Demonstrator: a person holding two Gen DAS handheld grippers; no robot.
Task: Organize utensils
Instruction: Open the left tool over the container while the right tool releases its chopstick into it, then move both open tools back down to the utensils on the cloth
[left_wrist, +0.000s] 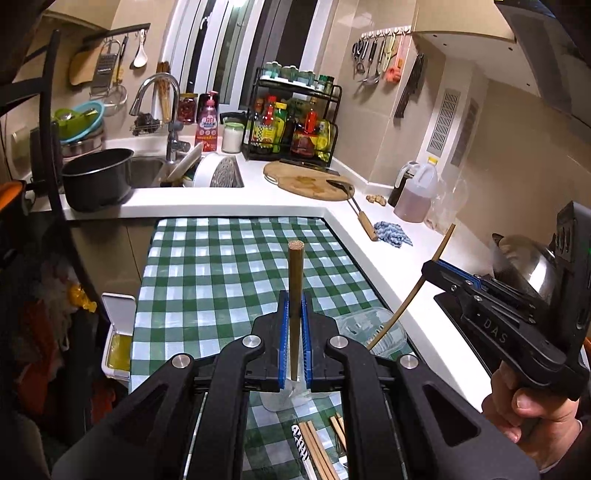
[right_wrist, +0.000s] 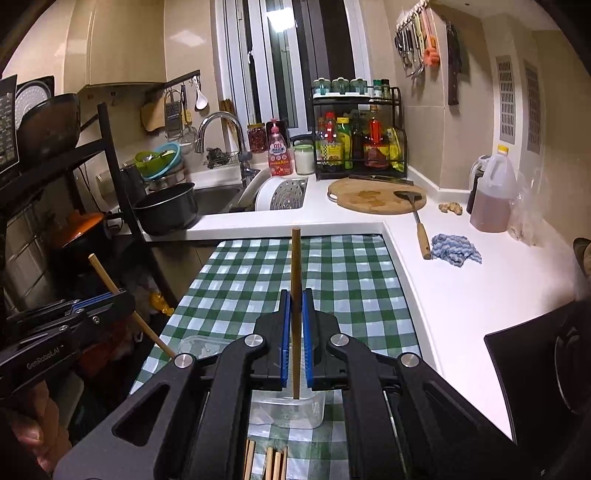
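Note:
My left gripper is shut on a wooden chopstick that stands upright between its blue pads, over the green checked tablecloth. My right gripper is shut on another chopstick, also upright, its lower end over a clear plastic container. Each gripper shows in the other's view: the right one with its chopstick slanting down toward a clear container, the left one with its slanted chopstick. Several more chopsticks lie on the cloth beneath me and also show in the right wrist view.
A white counter wraps the table at the back and right, with a cutting board and spatula, a blue rag, an oil jug, a spice rack, a sink and a black pot. A dark shelf stands left.

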